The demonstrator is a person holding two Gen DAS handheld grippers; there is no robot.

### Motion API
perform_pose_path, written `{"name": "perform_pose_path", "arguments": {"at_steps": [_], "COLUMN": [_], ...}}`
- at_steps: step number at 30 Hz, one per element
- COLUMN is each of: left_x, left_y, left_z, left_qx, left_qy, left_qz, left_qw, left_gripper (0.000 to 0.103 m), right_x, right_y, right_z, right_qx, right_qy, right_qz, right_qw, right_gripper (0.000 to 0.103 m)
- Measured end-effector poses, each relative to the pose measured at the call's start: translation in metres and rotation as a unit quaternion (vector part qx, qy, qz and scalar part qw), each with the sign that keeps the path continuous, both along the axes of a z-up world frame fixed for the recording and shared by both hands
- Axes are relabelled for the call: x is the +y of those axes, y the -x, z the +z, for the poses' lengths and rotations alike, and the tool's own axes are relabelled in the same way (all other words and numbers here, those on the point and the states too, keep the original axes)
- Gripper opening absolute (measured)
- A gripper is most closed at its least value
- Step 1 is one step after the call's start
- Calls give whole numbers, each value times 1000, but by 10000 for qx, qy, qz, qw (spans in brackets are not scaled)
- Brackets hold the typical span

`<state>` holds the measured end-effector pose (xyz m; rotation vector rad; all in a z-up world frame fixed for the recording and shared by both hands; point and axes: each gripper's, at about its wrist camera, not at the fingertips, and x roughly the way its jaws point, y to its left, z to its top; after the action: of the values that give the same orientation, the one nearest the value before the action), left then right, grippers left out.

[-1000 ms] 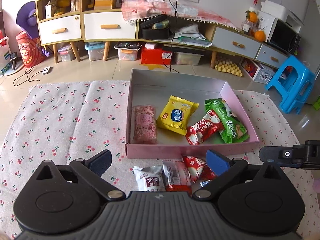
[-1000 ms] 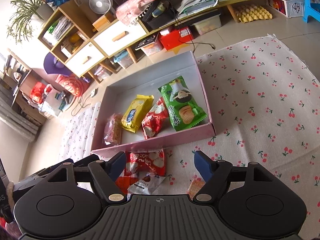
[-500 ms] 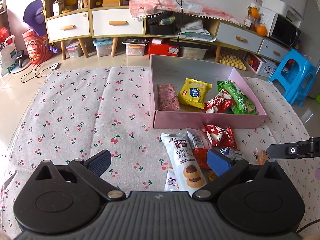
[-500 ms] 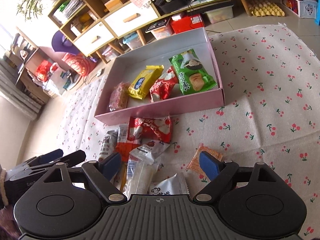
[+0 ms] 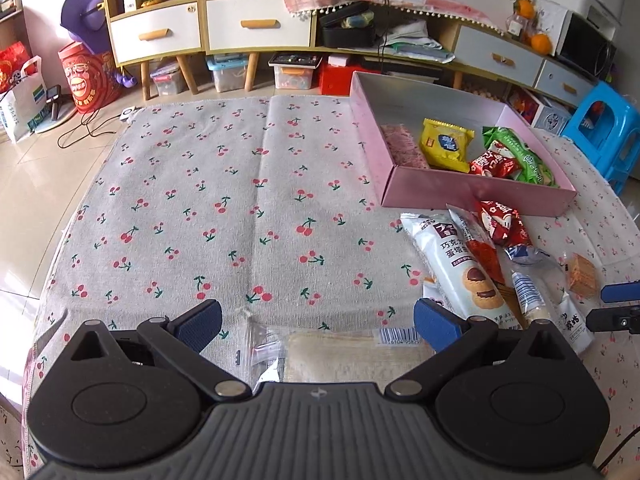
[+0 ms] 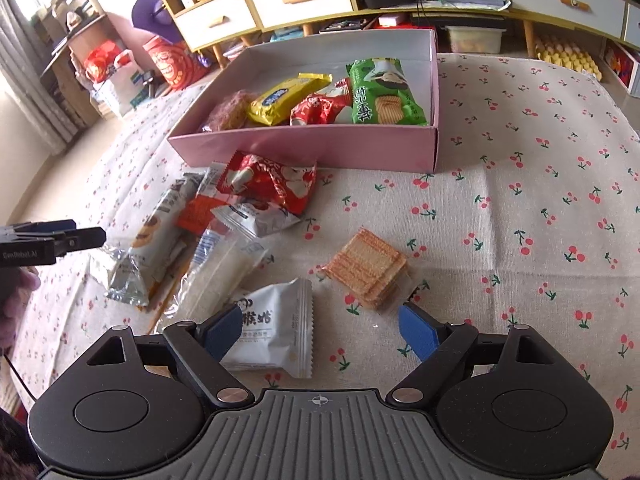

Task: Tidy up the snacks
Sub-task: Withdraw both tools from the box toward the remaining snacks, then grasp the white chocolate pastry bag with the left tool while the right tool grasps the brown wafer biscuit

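A pink box (image 5: pixel 472 194) (image 6: pixel 320 146) on the cherry-print cloth holds a pink, a yellow (image 6: pixel 286 98), a red and a green snack (image 6: pixel 380 96). A pile of loose snacks lies in front of it: a red bag (image 6: pixel 268 178), a chocolate-tart pack (image 5: pixel 460 264), a clear wafer pack (image 6: pixel 366 266) and a white pack (image 6: pixel 276 326). My left gripper (image 5: pixel 318 322) is open over a clear flat pack (image 5: pixel 352 352). My right gripper (image 6: pixel 320 330) is open, empty, just above the white pack.
The cherry-print cloth (image 5: pixel 224 216) covers the floor left of the box. Low cabinets with drawers (image 5: pixel 256 28) and storage bins stand behind. A blue plastic stool (image 5: pixel 604 128) stands at the right.
Both grippers have drawn back from the box and stayed open. The left has swung left, bringing the clear flat pack into view. More of the loose pile now shows.
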<state>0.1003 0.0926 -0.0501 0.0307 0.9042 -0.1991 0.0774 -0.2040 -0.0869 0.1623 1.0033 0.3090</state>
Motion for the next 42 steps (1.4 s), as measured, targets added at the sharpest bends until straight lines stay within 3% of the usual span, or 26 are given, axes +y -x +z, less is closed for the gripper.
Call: {"name": "perform_pose_path", "arguments": {"at_steps": [12, 18, 29, 42], "left_x": [-26, -43, -71, -79], "left_y": [6, 6, 5, 4], "left_z": [-3, -1, -1, -4], "left_qx": [81, 211, 293, 468], "left_qy": [178, 604, 721, 630], "left_qz": [-249, -173, -212, -212], "left_qw": [9995, 9978, 9967, 9967], "left_gripper": [102, 99, 78, 47], "right_x": [-4, -14, -25, -8], "right_y": [-5, -10, -28, -32], "right_z": [-7, -7, -7, -8], "right_qx": [14, 56, 219, 120], "right_qy": [263, 97, -296, 421], "right_qz": [-75, -331, -1172, -1056], "right_qw": [9996, 9994, 9924, 9934], "right_gripper": [87, 88, 88, 87]}}
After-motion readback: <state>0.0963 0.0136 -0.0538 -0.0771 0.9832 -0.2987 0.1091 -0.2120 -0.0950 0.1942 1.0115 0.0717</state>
